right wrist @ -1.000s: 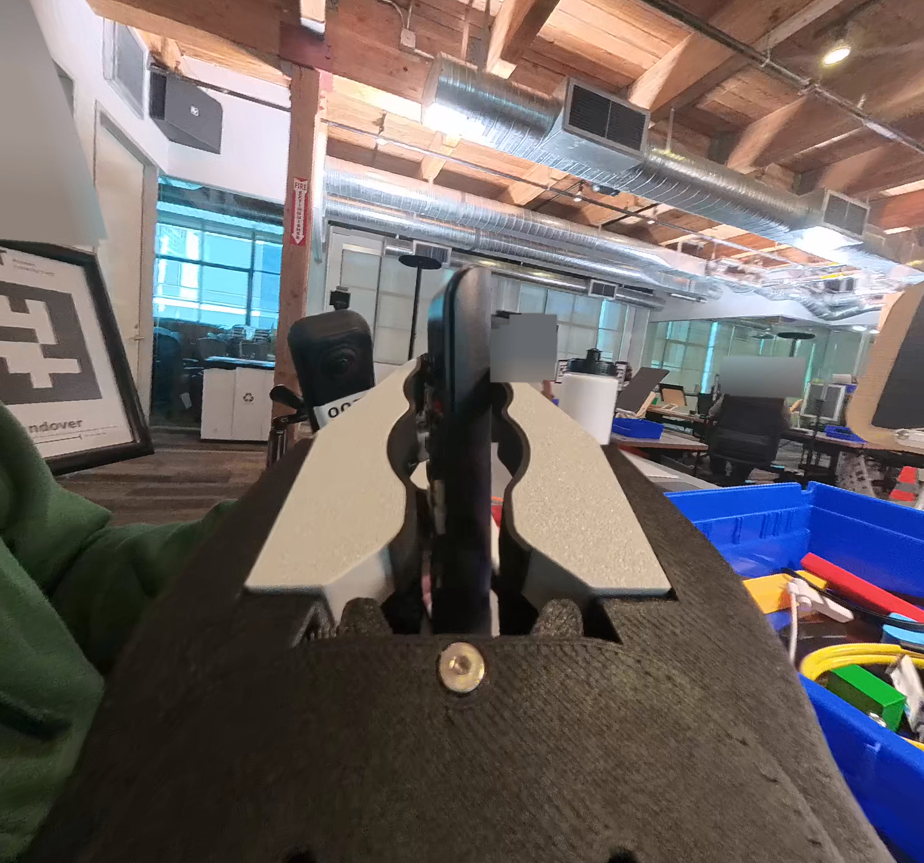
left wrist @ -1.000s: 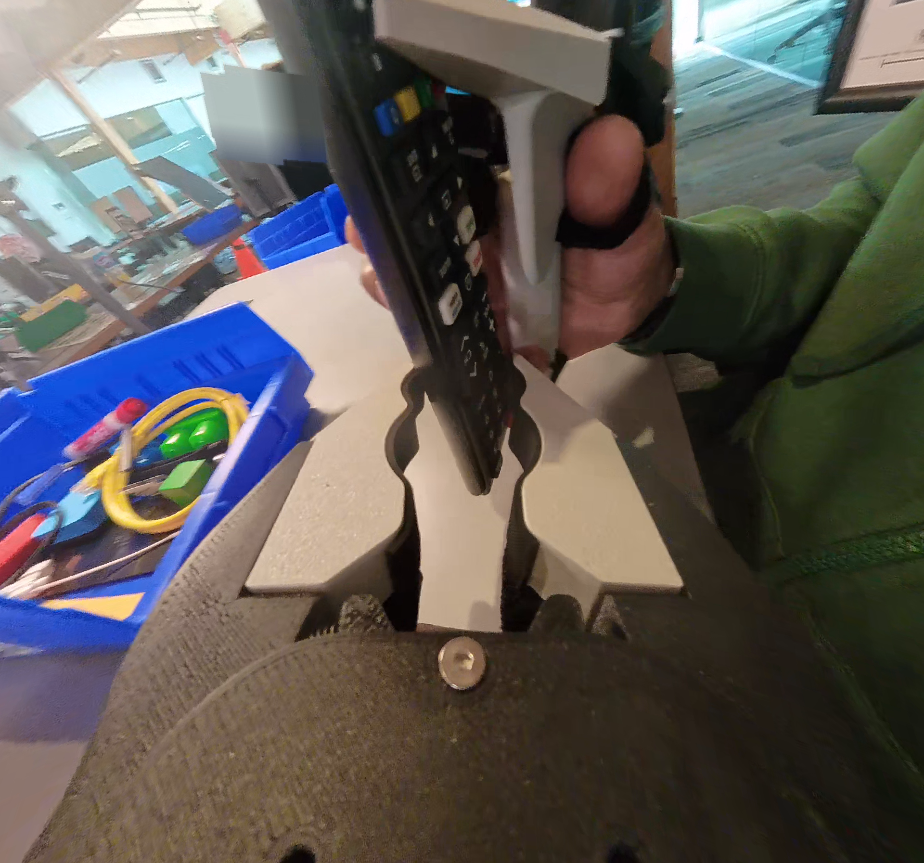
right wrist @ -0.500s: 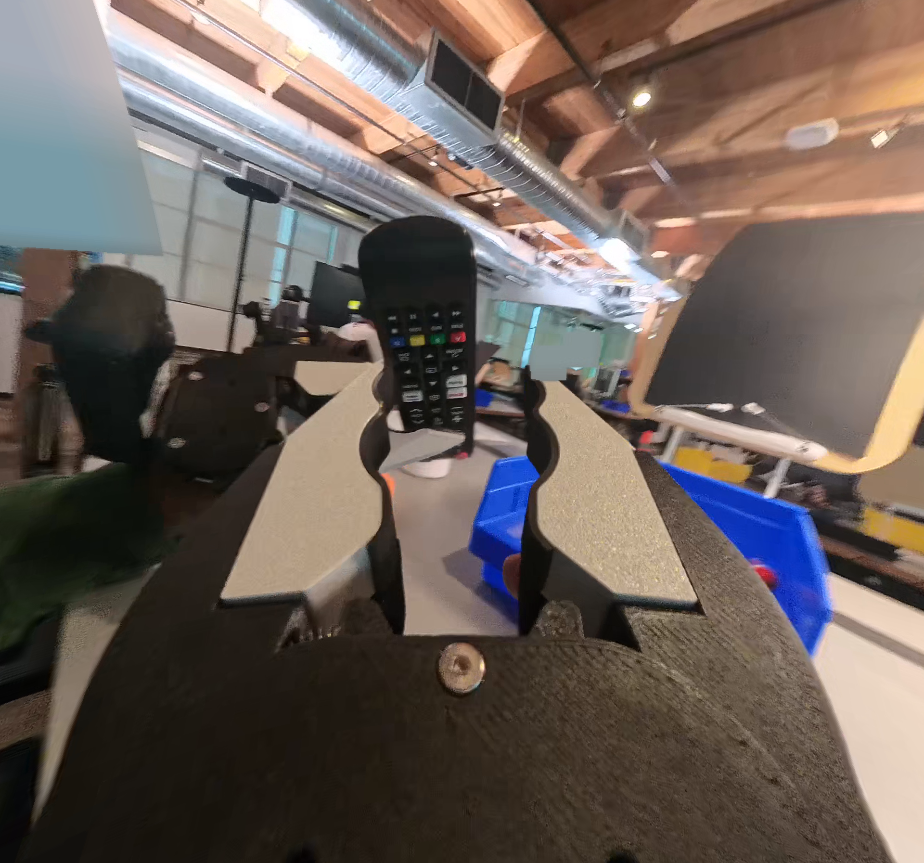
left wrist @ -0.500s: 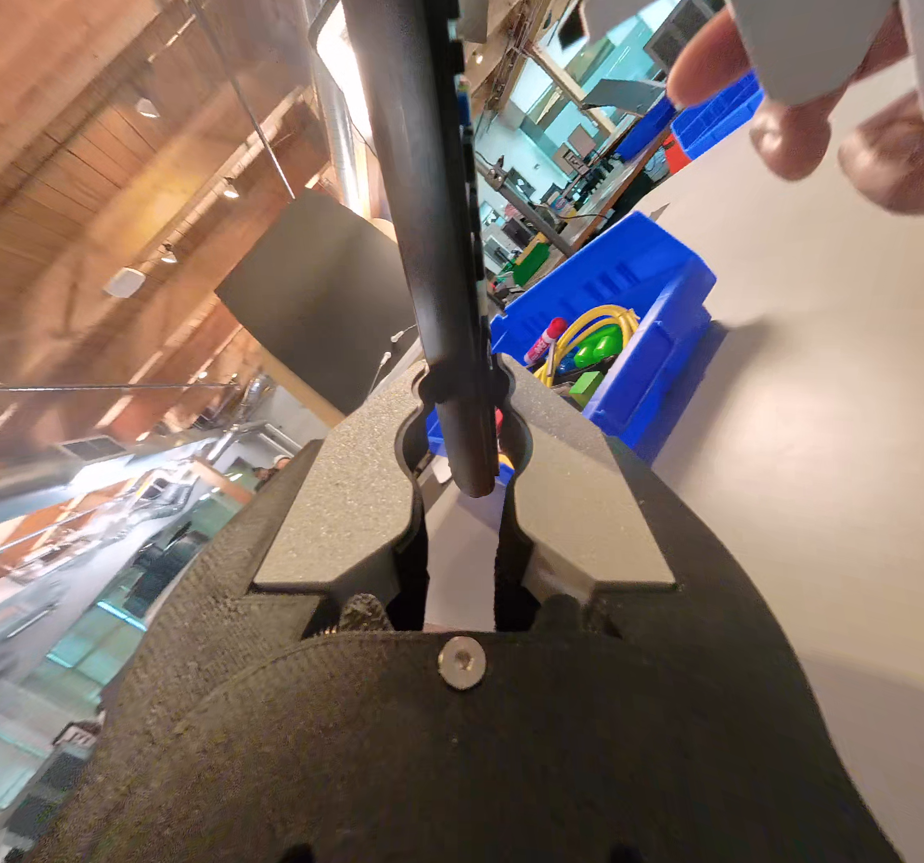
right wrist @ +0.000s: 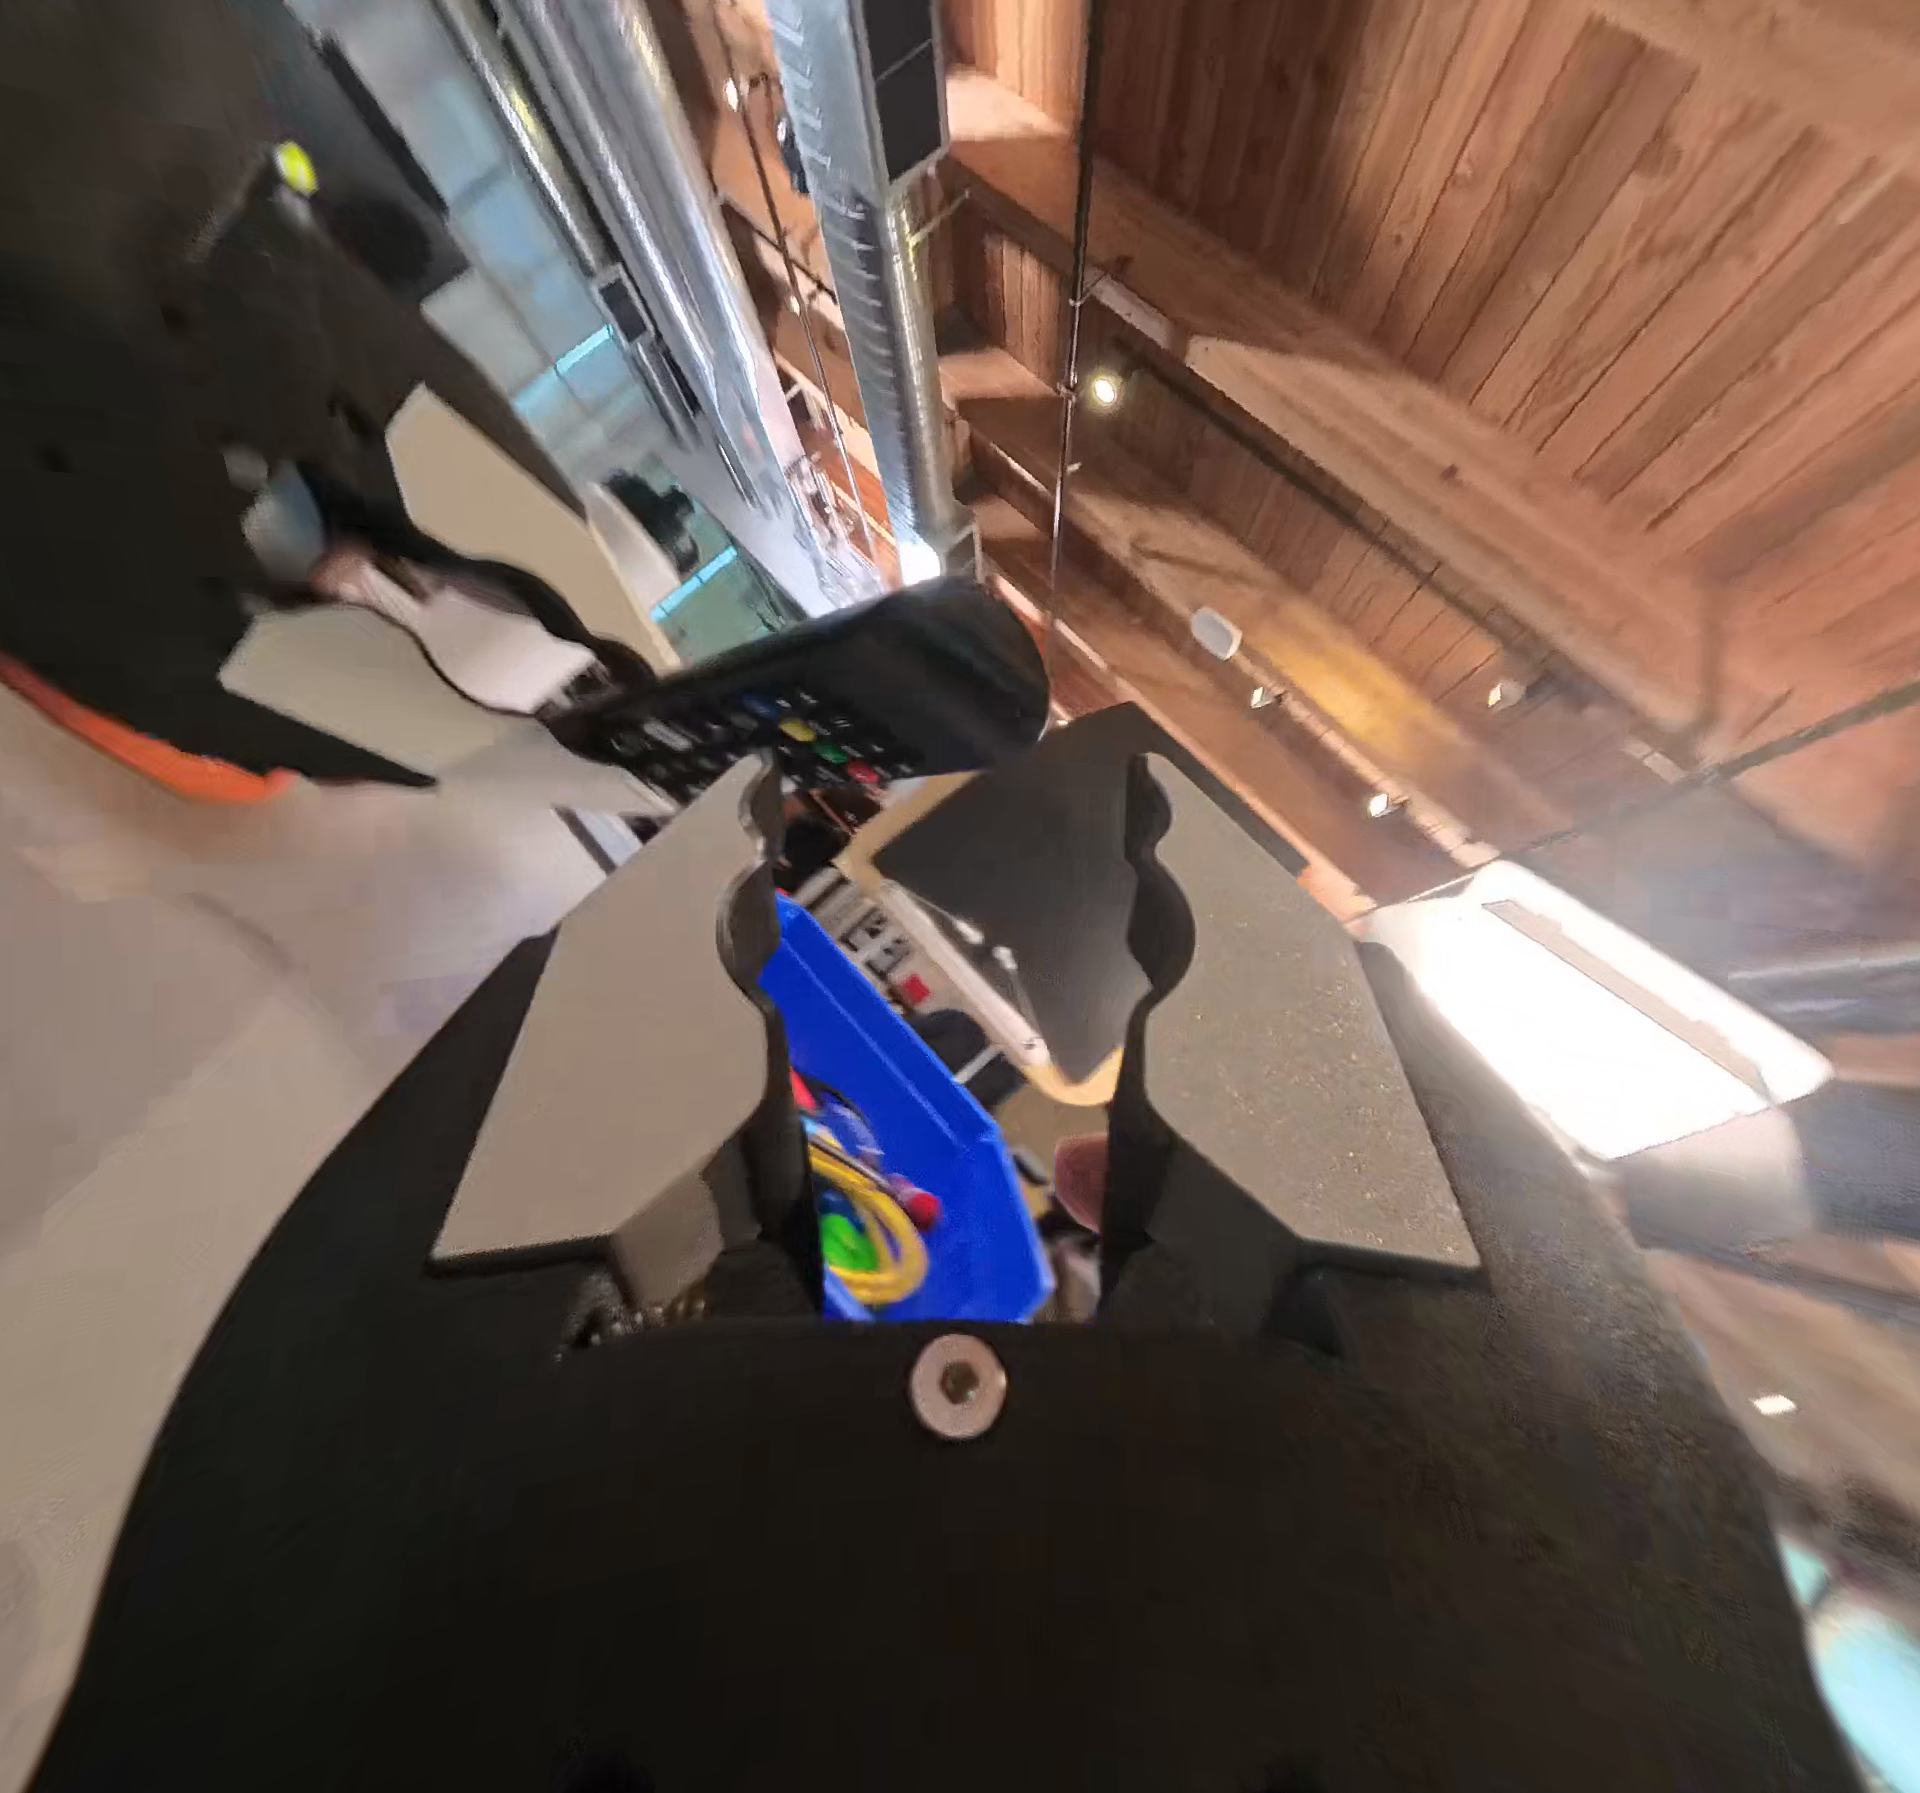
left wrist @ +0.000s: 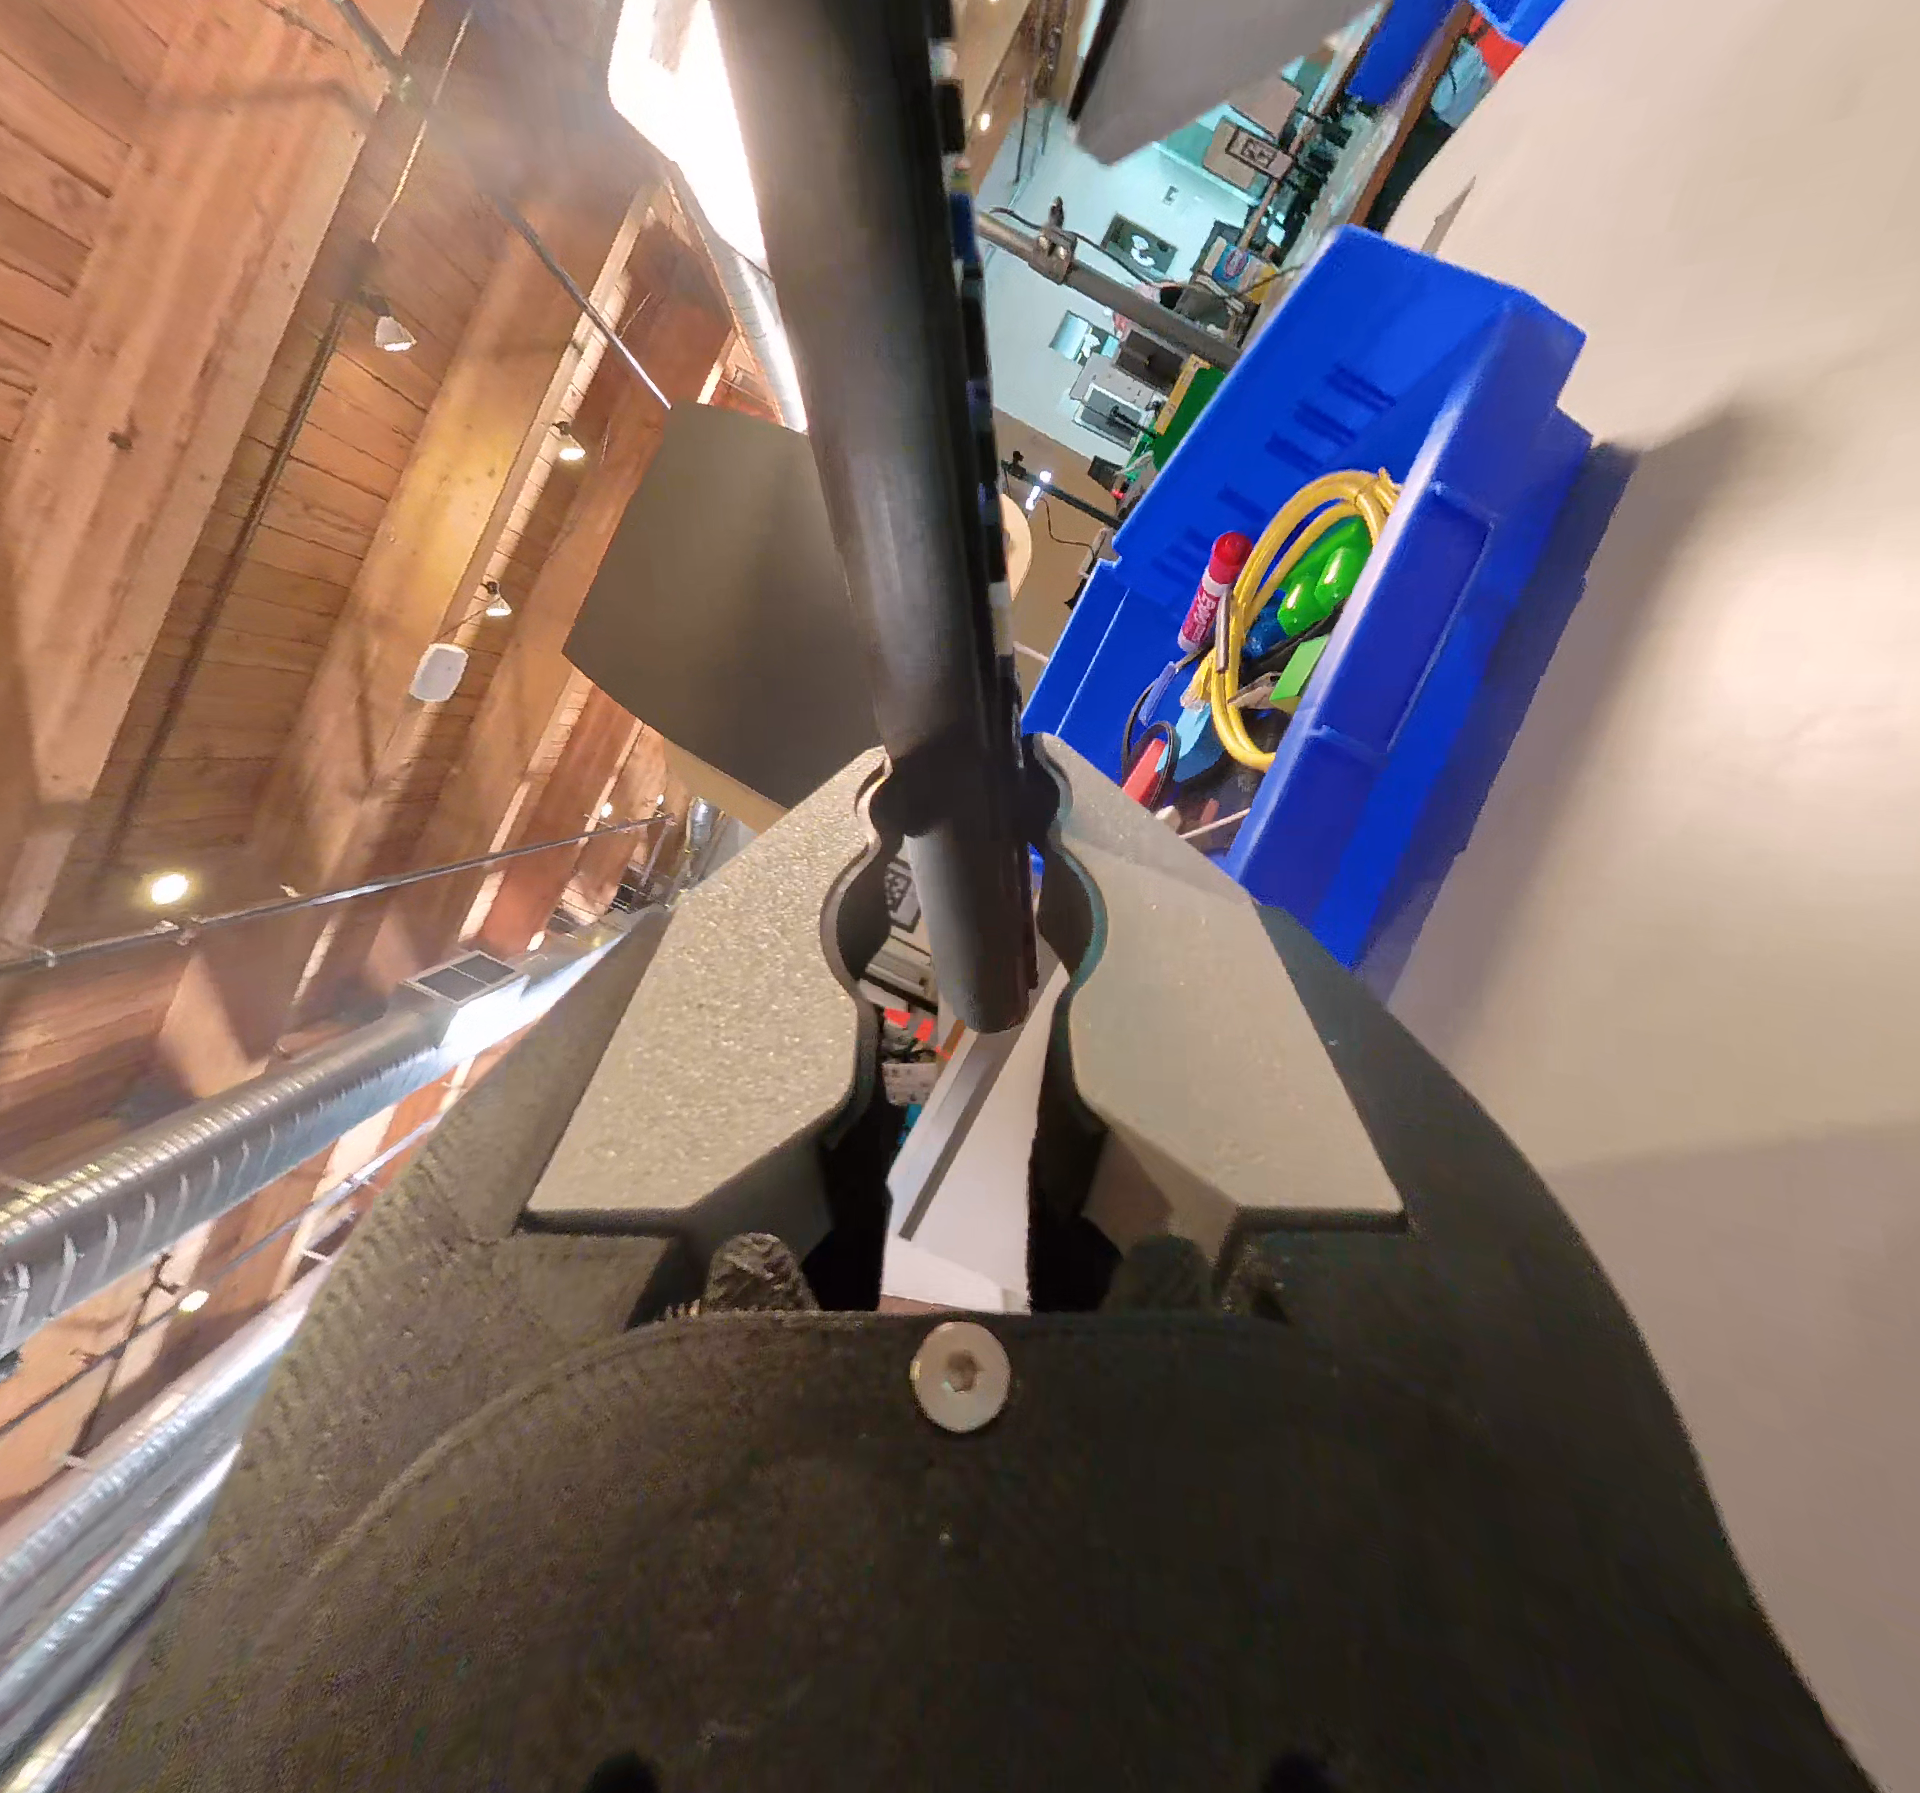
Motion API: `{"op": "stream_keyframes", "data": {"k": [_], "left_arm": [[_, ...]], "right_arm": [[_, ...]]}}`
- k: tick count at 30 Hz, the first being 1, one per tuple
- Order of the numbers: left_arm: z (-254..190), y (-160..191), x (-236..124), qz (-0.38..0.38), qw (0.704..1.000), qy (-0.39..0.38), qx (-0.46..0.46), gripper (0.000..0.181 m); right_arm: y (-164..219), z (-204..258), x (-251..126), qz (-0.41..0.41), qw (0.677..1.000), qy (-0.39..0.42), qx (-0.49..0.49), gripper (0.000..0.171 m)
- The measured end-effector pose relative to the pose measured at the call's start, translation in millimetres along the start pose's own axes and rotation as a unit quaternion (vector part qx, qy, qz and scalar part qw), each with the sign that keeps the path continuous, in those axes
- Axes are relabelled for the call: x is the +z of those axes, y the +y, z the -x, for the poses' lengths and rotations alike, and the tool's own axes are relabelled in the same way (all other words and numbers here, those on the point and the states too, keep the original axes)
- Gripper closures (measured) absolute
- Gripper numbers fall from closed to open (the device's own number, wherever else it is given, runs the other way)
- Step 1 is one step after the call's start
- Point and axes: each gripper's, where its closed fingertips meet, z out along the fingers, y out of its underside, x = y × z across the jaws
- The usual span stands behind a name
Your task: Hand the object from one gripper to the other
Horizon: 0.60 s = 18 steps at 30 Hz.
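Note:
A black remote control (left wrist: 883,393) with coloured buttons stands up between the fingers of my left gripper (left wrist: 961,793), which is shut on its lower end. In the right wrist view the same remote (right wrist: 831,694) lies level in the air, held at its left end by the left gripper (right wrist: 582,704). My right gripper (right wrist: 951,772) is open and empty. Its fingertips sit just below the remote's free end and do not touch it.
A blue bin (left wrist: 1382,621) with a yellow cable, green blocks and a red-capped tube stands on the grey table (left wrist: 1714,808). The bin also shows between the right fingers (right wrist: 904,1068). Both views are tilted towards the wooden ceiling (right wrist: 1455,289) and its ducts.
A second ago the right gripper was shut on the remote. It has let go and drawn back, open. The left gripper has closed on the remote and both views have rolled.

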Motion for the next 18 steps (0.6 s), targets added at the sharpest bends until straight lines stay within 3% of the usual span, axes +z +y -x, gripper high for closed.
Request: {"op": "stream_keyframes", "data": {"k": [7,18], "left_arm": [[-28.6,-0.8,-0.1,-0.009,0.995,0.053,0.090,0.158],[-62.1,-4.1,-3.3,-0.024,0.977,0.111,0.183,0.158]], "right_arm": [[18.3,35.7,-2.2,0.026,0.983,-0.061,-0.169,0.100],[49.5,76.7,-7.8,0.083,0.965,-0.173,-0.176,0.111]]}}
